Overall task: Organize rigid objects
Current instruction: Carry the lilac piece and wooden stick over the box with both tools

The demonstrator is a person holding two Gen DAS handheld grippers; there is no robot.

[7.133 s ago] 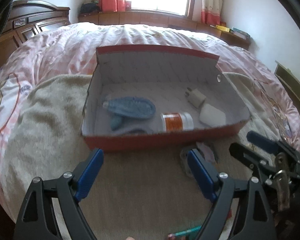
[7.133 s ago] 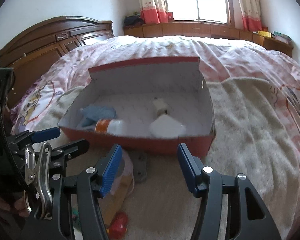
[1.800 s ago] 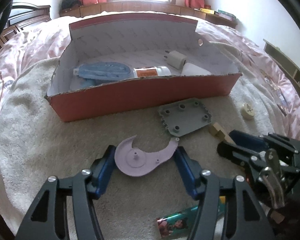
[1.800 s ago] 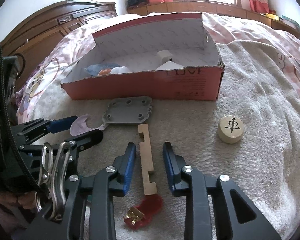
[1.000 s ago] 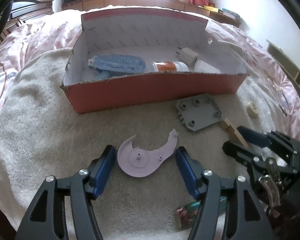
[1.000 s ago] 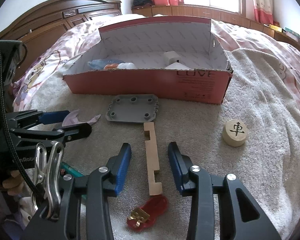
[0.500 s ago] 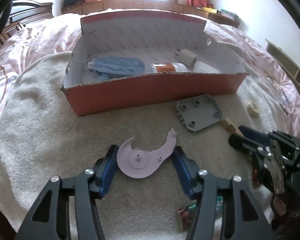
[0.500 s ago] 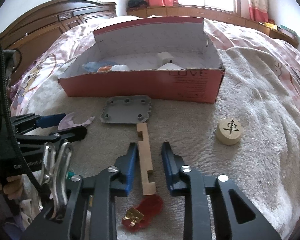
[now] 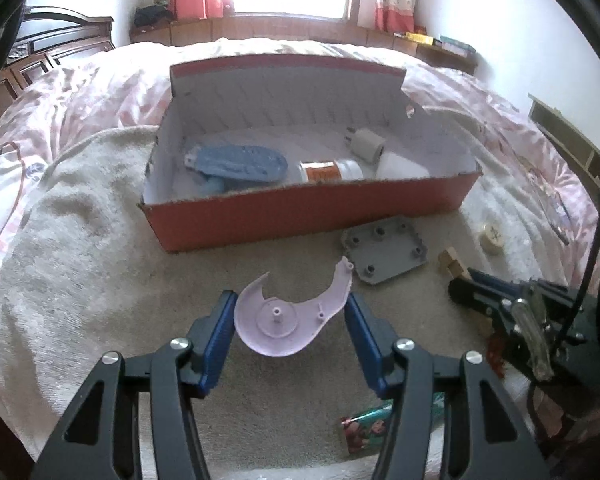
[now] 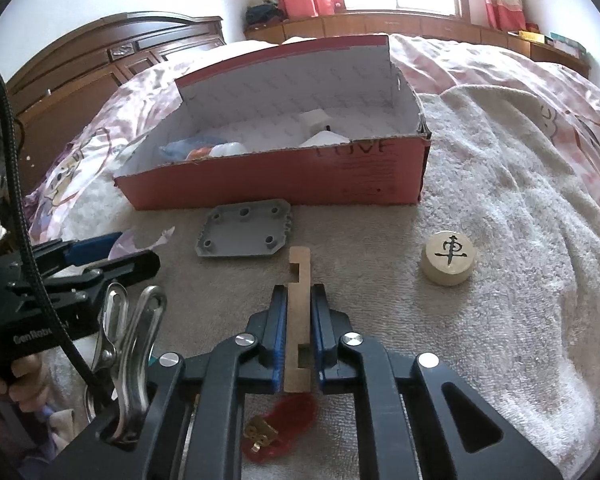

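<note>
Two tools work side by side on a towel-covered bed (image 10: 520,200), each at a loose piece in front of the red cardboard box (image 10: 300,184). Seen from its own wrist camera, the right tool (image 10: 299,300) is pinching the notched wooden strip (image 10: 299,312) across its narrow width, the blue pads having just closed onto both long edges near the strip's middle. The left tool (image 9: 290,312) has closed in around the lilac plastic crescent plate (image 9: 288,320), its pads at the plate's outer edges and apparently bearing on them; the plate lies flat on the towel.

Both pieces look rigid and light. The wooden strip should hold steady when gripped mid-length across solid wood rather than at a notch. The thin plastic plate is likely smooth and may flex or slip, so its broad rounded body is a safer hold than the slender curved tip.

A grey studded plate (image 10: 246,234) and a round wooden chess piece (image 10: 449,256) lie untouched nearby; a blue remote (image 9: 236,162) and a small bottle (image 9: 330,170) sit inside the box.
</note>
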